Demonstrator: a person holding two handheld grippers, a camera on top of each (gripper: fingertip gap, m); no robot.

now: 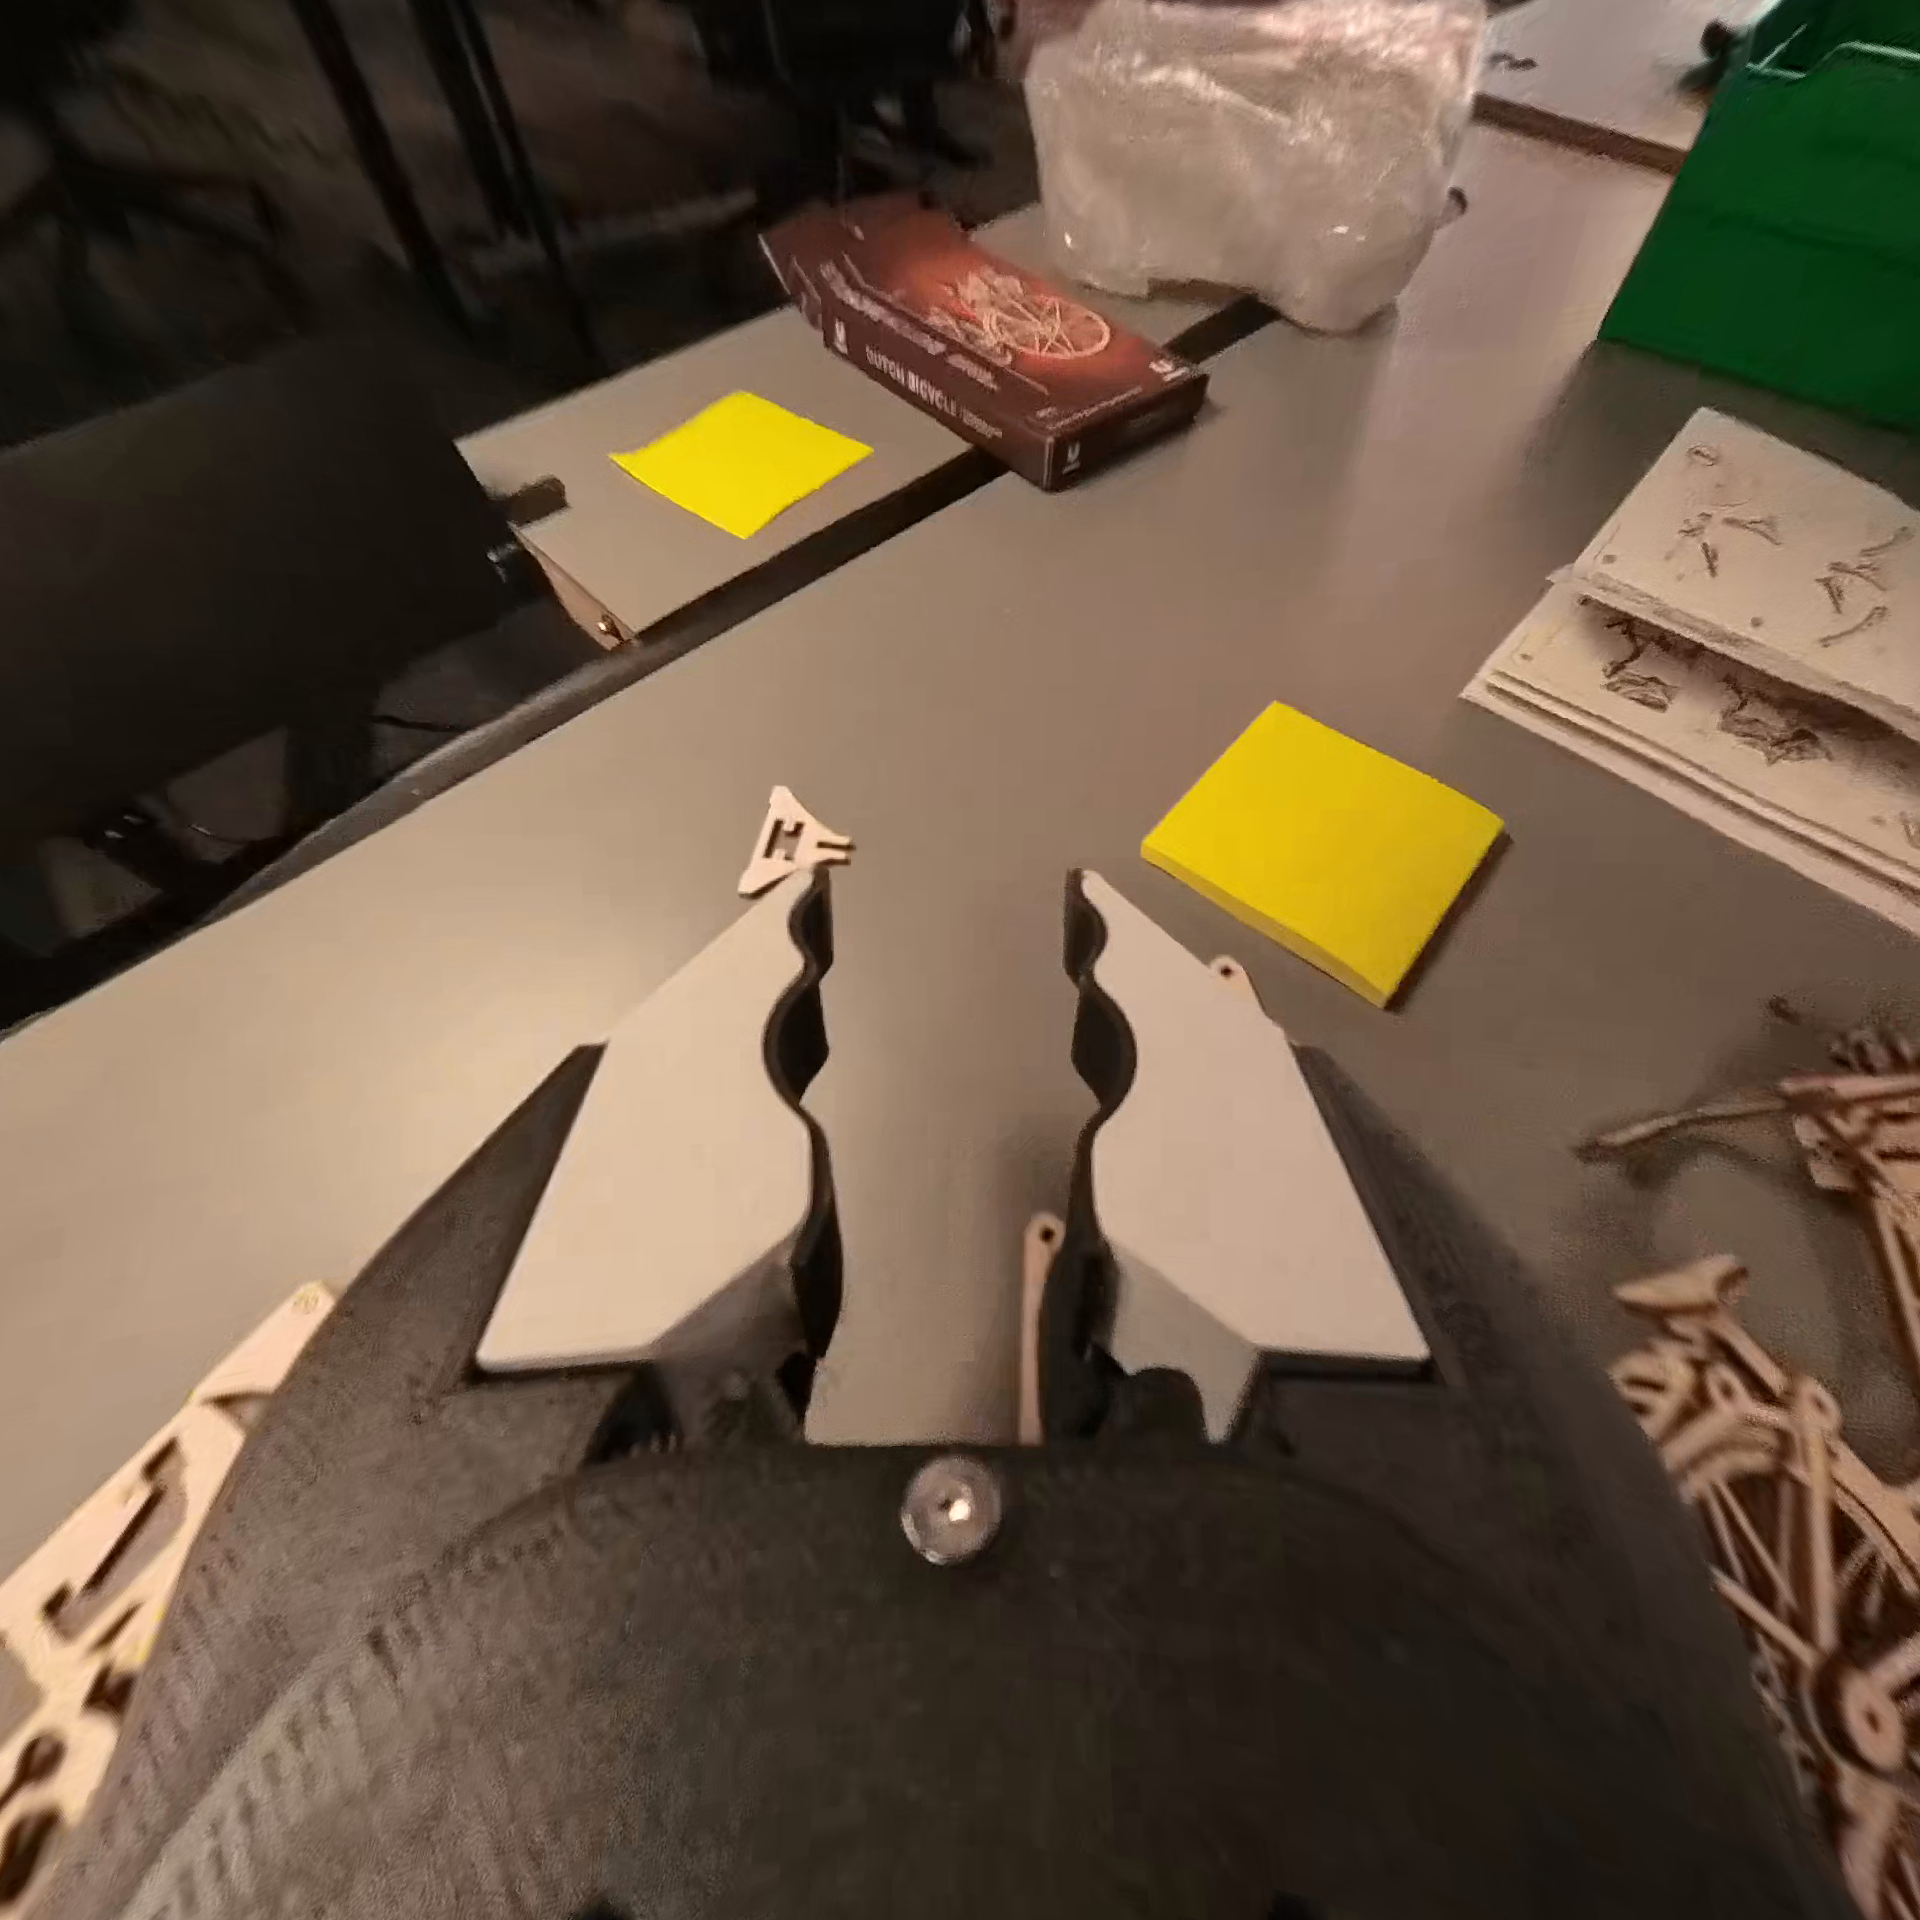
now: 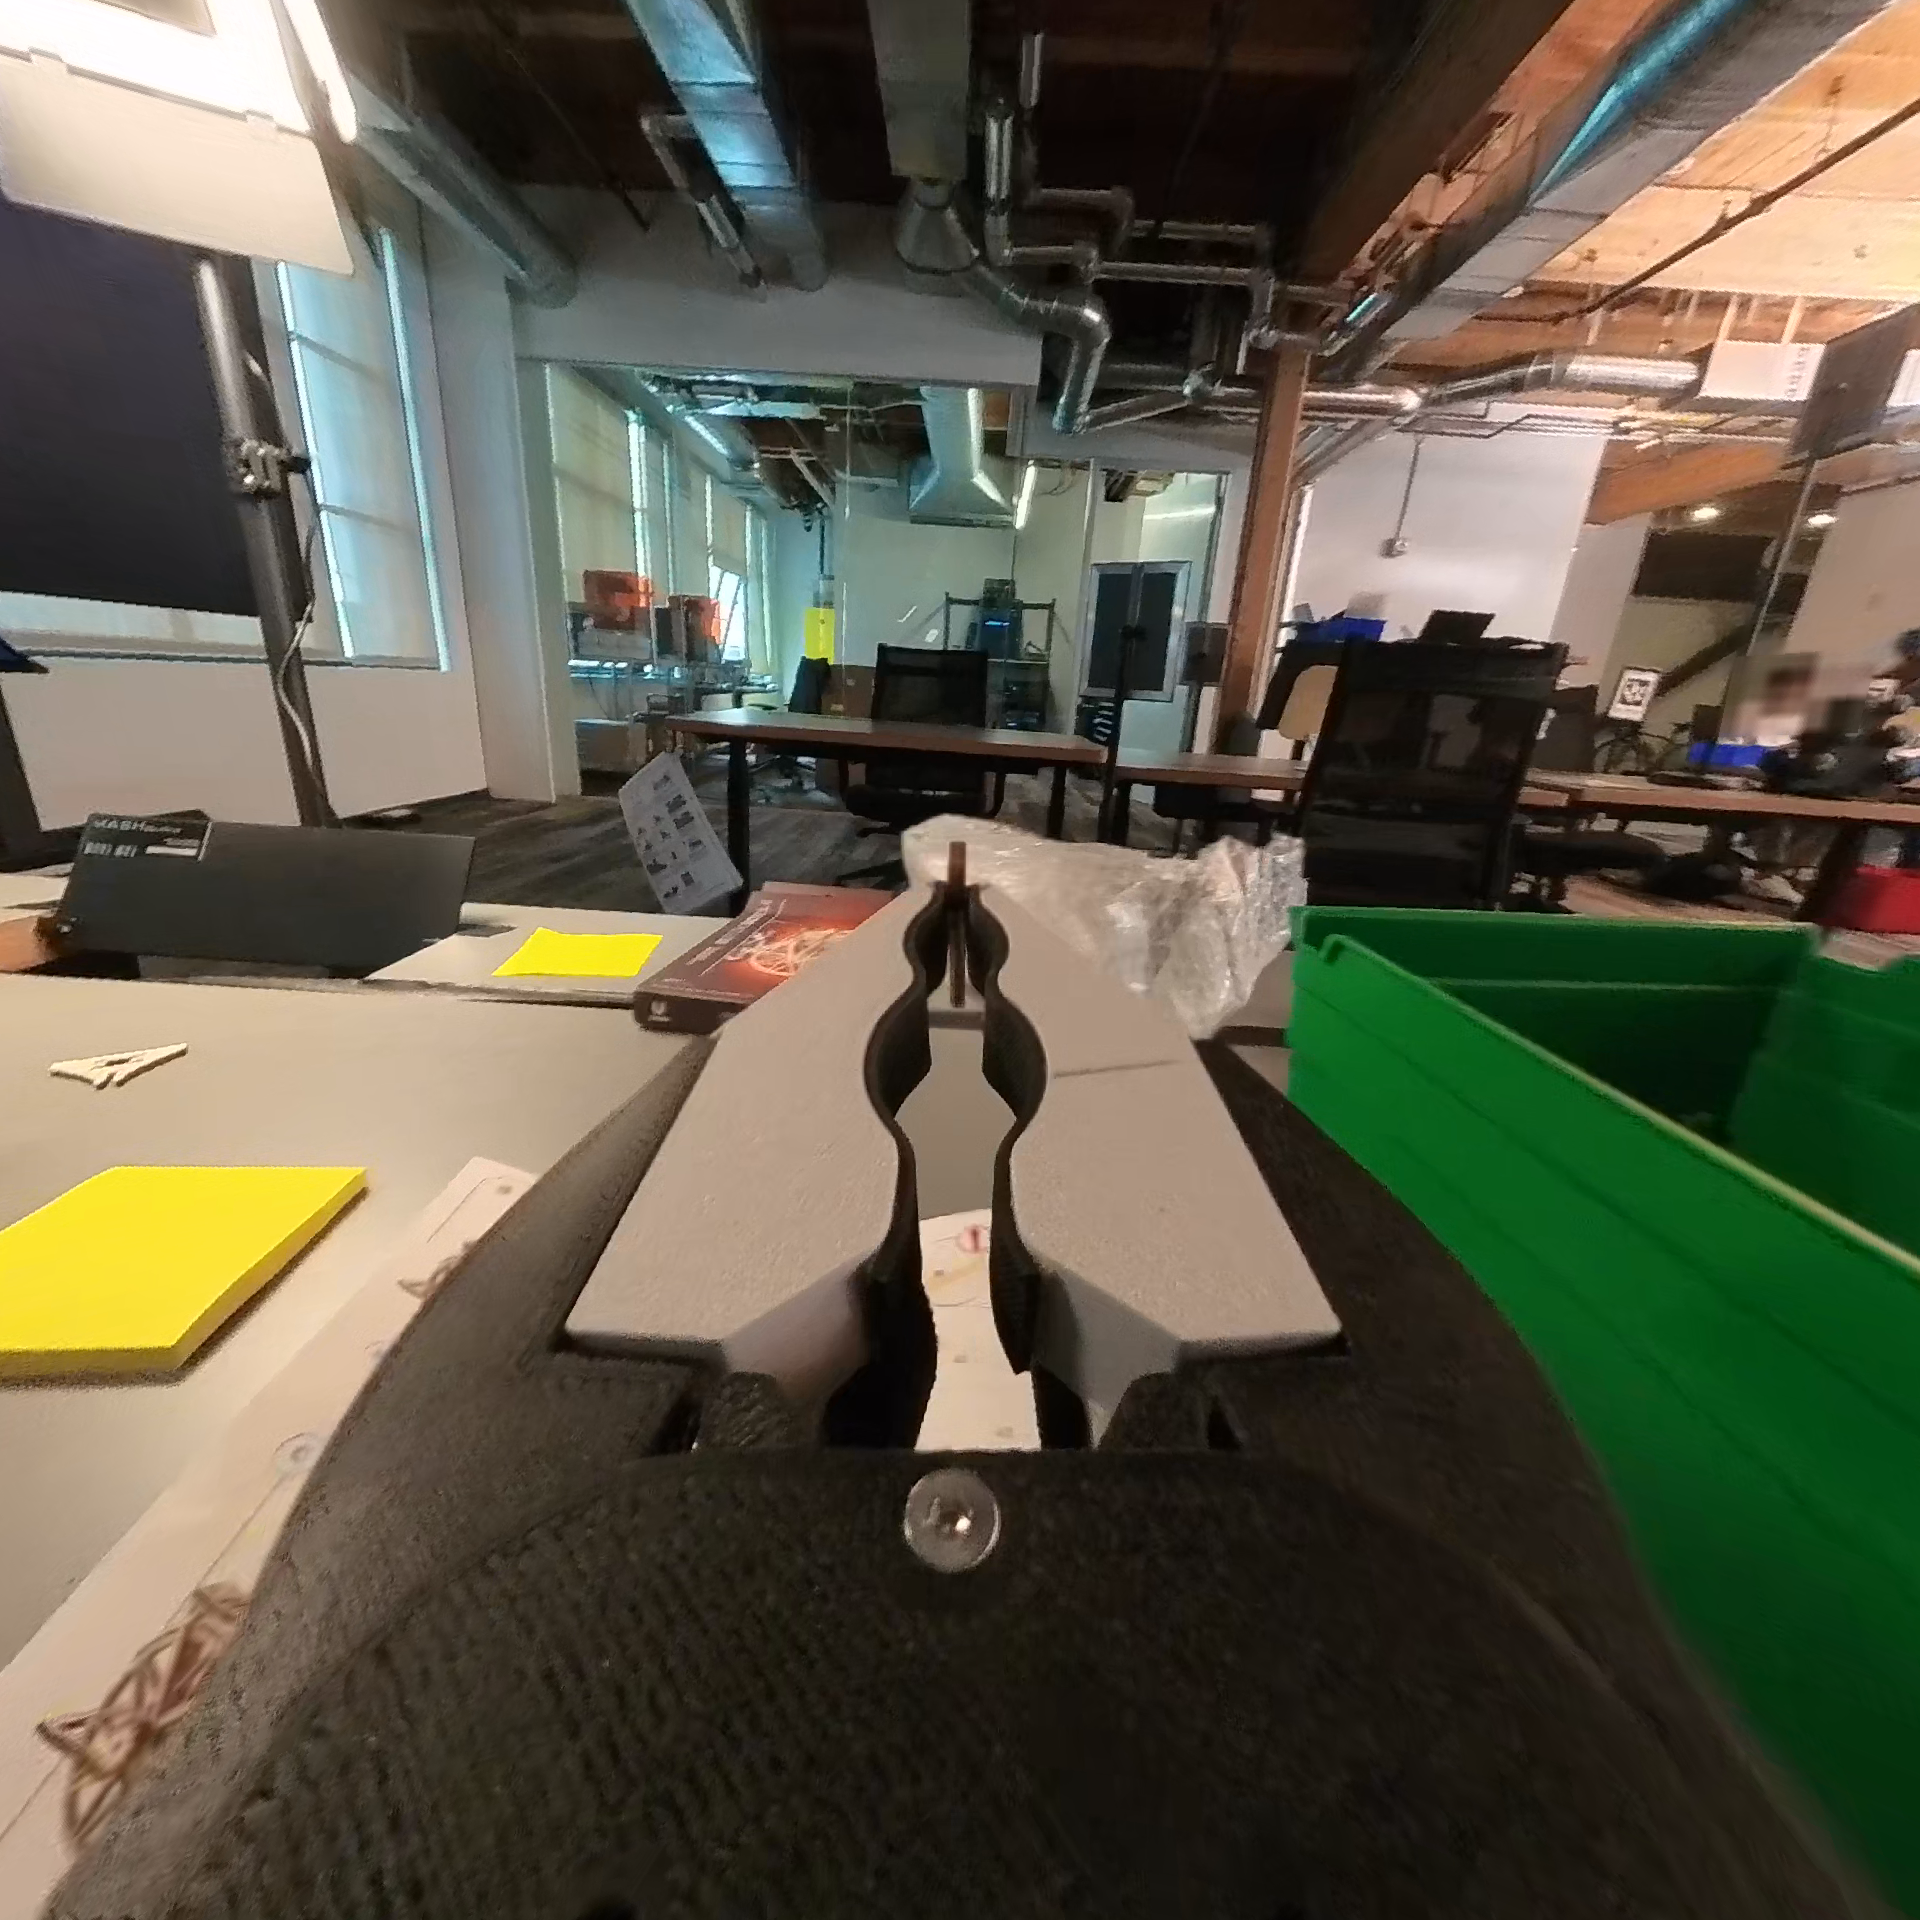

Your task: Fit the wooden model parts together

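My left gripper (image 1: pixel 948 883) is open and empty, low over the grey table (image 1: pixel 935 665). A small pale triangular wooden part (image 1: pixel 792 840) lies flat just beyond its left fingertip; it also shows in the right wrist view (image 2: pixel 116 1063). A thin wooden strip (image 1: pixel 1037 1314) lies under the right finger. My right gripper (image 2: pixel 956 896) is raised and shut on a thin flat wooden piece (image 2: pixel 957 920) held edge-on between its tips. A heap of assembled wooden model parts (image 1: pixel 1797 1475) lies at the right.
Two yellow sticky-note pads (image 1: pixel 1325 847) (image 1: pixel 740 462), a dark kit box (image 1: pixel 987 343), crumpled clear plastic (image 1: pixel 1247 145), a green bin (image 2: pixel 1621 1122), stacked cut-out wooden sheets (image 1: pixel 1745 644) and a punched sheet (image 1: pixel 114 1558) lie around. Some 35 cm of space lies between my two pairs of fingers.
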